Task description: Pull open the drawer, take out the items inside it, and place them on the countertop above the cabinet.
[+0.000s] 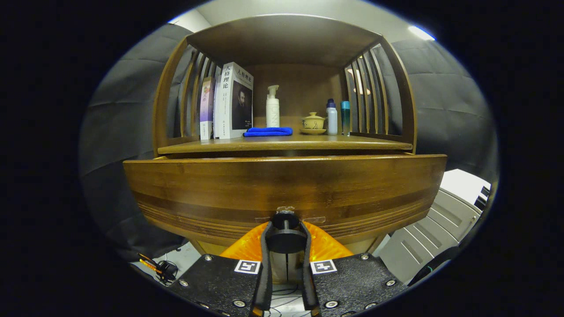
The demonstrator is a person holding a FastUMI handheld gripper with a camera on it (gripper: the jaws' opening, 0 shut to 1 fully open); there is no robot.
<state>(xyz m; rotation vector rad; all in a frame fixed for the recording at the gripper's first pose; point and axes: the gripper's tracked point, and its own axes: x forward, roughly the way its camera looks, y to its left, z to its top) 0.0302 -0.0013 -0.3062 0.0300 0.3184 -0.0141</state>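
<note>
Wooden drawer (282,185) front just ahead; gripper (285,229) apparently clamped on its knob (285,240).

The drawer (285,187) is a wide, curved-front panel of dark brown wood with lighter grain bands, standing slightly proud of the cabinet beneath the bench (286,143). Its round black knob (285,237) sits low at the centre of the front, held between the gripper (285,229) jaws, both fingers pressing its sides.
</note>
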